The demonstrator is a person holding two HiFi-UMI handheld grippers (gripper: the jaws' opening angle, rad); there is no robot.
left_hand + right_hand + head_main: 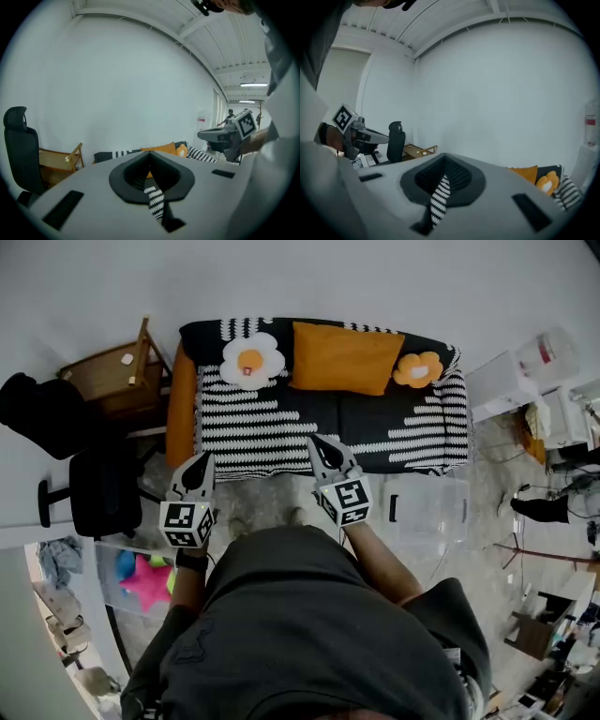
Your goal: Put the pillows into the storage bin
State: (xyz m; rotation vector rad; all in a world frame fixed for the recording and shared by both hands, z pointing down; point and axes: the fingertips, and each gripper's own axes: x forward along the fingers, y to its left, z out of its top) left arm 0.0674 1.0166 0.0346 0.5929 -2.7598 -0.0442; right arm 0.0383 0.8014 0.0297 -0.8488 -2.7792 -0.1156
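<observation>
Head view. Three pillows, all on the striped sofa (pixel 281 418) against its back: white flower pillow (pixel 251 359) at left, orange rectangular pillow (pixel 342 357) in the middle, orange flower pillow (pixel 418 369) at right. One clear storage bin (pixel 431 507) stands on the floor in front of the sofa's right end, well apart from the pillows. Two tools are held side by side near the sofa's front edge: left hand-held gripper (pixel 199 465) and right hand-held gripper (pixel 319 448). One black office chair (pixel 98 488) stands at left. The person's torso hides the floor below.

Left gripper view. The left hand-held gripper (pixel 150 157) has its jaws clenched together with nothing in them; only a sliver of striped sofa shows past them. Two pillows are countable, the rectangular one (pixel 161 149) and the orange flower (pixel 181 151); the white one is hidden behind the jaws. The right hand-held gripper (pixel 225 136) is in view at right. The office chair is cut off at the left edge.

Right gripper view. The right hand-held gripper (pixel 443 161) is likewise clenched and carrying nothing. The same two orange pillows sit at far right, partly cut off. The storage bin does not show.
</observation>
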